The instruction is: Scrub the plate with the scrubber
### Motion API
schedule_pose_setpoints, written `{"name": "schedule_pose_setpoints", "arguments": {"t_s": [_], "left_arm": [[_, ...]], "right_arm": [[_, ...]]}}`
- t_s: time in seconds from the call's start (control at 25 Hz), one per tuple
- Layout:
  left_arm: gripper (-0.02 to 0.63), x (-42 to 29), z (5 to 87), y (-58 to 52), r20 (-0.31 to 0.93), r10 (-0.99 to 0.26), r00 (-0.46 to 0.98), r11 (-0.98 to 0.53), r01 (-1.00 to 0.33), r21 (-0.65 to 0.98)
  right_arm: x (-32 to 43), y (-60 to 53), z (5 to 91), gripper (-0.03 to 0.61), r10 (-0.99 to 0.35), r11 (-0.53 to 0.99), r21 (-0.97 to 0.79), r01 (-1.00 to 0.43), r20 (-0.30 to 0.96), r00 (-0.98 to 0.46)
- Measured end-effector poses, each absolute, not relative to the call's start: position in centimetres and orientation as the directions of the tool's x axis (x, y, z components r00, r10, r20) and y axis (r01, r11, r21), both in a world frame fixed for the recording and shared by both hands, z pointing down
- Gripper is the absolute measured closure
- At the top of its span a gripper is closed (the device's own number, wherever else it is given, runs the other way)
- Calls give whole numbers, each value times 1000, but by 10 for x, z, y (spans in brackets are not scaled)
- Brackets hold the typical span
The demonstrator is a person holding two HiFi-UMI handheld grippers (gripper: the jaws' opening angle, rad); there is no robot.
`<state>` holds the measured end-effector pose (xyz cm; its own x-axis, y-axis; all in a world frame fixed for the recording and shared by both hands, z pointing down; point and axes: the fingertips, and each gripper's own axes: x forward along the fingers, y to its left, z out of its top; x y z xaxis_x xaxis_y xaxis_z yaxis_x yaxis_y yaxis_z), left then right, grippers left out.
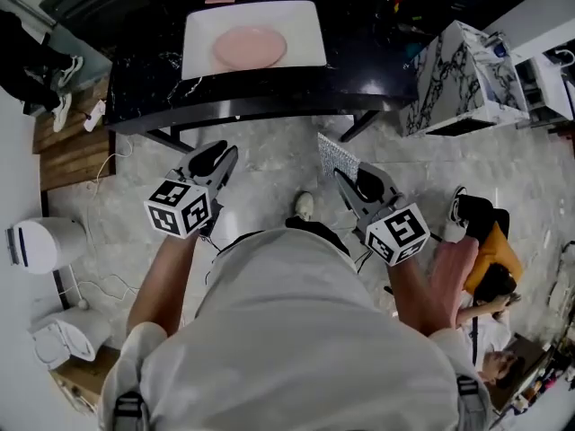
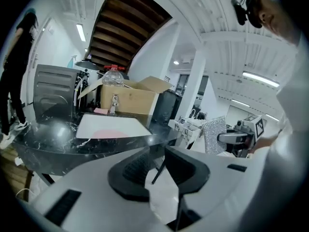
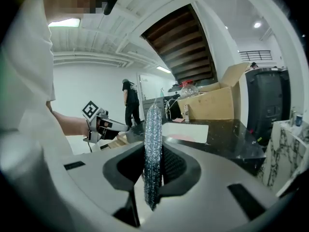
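A pink plate (image 1: pixel 250 47) lies in a white tray (image 1: pixel 202 25) on a black marble table (image 1: pixel 368 61), well ahead of both grippers. My right gripper (image 1: pixel 352 180) is shut on a silver mesh scrubber (image 1: pixel 337 157), which stands upright on edge between its pads (image 3: pixel 153 144). My left gripper (image 1: pixel 220 157) is open with nothing between its jaws (image 2: pixel 161 159). Both grippers hang over the floor, short of the table's near edge. The left gripper view shows the plate (image 2: pixel 108 133) far off, with the scrubber (image 2: pixel 214 134) at the right.
A white marbled cabinet (image 1: pixel 463 79) stands right of the table. A person (image 1: pixel 490 268) sits on the floor at the right. White appliances (image 1: pixel 40 241) are at the left by a wooden step. A cardboard box (image 2: pixel 130 98) and a bottle (image 2: pixel 114 75) stand behind the tray.
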<state>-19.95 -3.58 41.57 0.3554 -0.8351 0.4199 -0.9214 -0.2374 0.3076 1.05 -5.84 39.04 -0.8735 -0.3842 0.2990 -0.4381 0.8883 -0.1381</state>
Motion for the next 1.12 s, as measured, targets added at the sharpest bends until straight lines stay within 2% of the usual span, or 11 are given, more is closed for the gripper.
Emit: {"name": "schedule_pose_setpoints", "arguments": {"t_s": [0.24, 0.44, 0.72, 1.12], "left_arm": [[517, -209, 412, -107, 482, -845, 233, -152, -968, 200], [515, -251, 436, -158, 576, -805, 144, -81, -988, 134], [512, -314, 479, -237, 658, -745, 109, -34, -992, 125], [502, -396, 576, -330, 862, -501, 77, 17, -995, 99]], "right_arm": [[34, -125, 401, 502, -314, 913, -173, -368, 277, -908], [32, -160, 410, 502, -300, 908, -221, -356, 253, -920], [19, -209, 412, 502, -336, 900, -192, -391, 267, -903], [-19, -288, 399, 502, -443, 851, -164, -499, 286, -850]]}}
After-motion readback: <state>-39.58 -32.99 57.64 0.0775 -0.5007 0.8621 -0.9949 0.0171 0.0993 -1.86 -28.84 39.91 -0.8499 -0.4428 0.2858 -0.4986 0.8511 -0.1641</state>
